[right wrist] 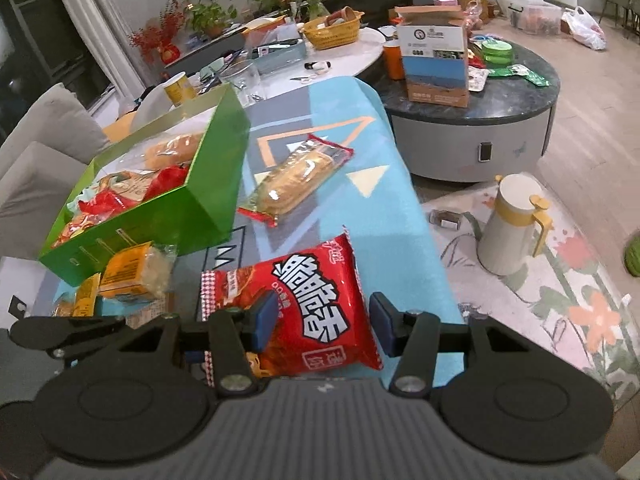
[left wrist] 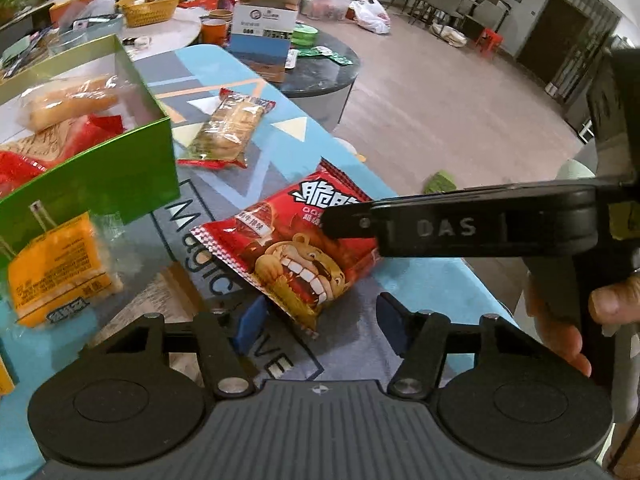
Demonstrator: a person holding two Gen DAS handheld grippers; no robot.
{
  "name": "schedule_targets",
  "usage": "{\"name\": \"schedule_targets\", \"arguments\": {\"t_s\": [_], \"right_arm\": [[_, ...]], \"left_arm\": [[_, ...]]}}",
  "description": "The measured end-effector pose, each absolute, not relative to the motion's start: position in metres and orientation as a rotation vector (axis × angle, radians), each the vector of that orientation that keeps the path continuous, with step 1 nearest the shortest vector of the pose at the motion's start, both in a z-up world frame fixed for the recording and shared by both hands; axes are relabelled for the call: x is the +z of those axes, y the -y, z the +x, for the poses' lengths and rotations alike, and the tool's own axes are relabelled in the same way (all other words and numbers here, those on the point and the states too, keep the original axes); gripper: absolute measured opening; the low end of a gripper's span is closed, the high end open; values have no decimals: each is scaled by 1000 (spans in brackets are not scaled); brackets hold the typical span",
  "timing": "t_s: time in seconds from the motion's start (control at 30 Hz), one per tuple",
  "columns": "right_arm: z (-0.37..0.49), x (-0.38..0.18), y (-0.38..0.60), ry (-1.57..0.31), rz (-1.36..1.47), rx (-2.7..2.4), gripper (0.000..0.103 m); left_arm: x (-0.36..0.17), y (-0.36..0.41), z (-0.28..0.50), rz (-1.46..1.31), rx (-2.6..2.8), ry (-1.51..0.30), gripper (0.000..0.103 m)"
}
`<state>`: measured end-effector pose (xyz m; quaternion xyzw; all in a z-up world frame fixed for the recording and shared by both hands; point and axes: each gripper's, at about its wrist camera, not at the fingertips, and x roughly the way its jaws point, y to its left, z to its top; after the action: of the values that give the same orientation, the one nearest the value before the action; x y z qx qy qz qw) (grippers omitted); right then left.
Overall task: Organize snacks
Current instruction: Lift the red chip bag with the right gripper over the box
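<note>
A red snack bag (left wrist: 296,248) (right wrist: 316,312) lies on the blue patterned mat. My right gripper (right wrist: 322,326) is open with its blue pads on either side of the bag; it also shows from the side in the left wrist view (left wrist: 340,220), over the bag. My left gripper (left wrist: 320,320) is open and empty just in front of the bag's near corner. A green box (left wrist: 92,176) (right wrist: 192,208) at the left holds bread and red packets. A wrapped bread (left wrist: 226,130) (right wrist: 296,178) lies beyond the bag. An orange wrapped cake (left wrist: 60,268) (right wrist: 132,272) lies by the box.
The mat's right edge (right wrist: 432,240) drops to a floor rug with a white jug (right wrist: 512,228). Behind stand a dark round table (right wrist: 500,120) with a cardboard box (right wrist: 436,64) and a white table with a yellow basket (right wrist: 332,32).
</note>
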<state>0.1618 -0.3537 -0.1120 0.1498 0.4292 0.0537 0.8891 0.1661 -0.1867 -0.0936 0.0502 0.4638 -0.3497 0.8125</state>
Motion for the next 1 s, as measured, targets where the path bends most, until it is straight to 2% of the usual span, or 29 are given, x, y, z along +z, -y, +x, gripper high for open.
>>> {"name": "schedule_targets", "arguments": {"t_s": [0.23,0.33,0.4,0.7,1.0], "right_arm": [[165,-112,349,-895,319,128,40],[163,-110,344,-895,313,141,33],[158,-104,340,-882,297,139,33],[144,-46,312,-727,270,196,33],[173,-7,264,-638,286,312,33]], "left_arm": [[-99,187,178,90,-670,-998,59],[-97,187,177,73,-686,-983,56],[-92,184,173,67,-694,-969,55],[-29,154,154,93,-652,-785,55],[24,92,168,67,-535,-679,55]]}}
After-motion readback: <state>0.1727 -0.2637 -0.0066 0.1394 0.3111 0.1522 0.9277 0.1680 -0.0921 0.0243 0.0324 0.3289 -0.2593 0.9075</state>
